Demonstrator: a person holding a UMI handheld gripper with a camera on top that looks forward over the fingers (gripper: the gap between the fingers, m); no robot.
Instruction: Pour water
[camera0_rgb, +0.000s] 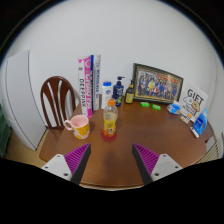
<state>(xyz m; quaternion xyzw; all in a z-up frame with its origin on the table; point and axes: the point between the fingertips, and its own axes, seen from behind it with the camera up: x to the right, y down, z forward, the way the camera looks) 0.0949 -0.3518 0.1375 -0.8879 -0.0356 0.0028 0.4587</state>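
A clear bottle with an orange cap and yellowish liquid stands upright on the round wooden table, straight ahead of my fingers. Left of it sits a pink mug with its handle showing. My gripper hangs above the near part of the table, open, with nothing between its magenta pads. Both bottle and mug lie beyond the fingertips.
Upright books and a few bottles line the wall behind the table. A framed picture leans at the back right, with small green cups before it and boxes at the right. A wooden chair stands left.
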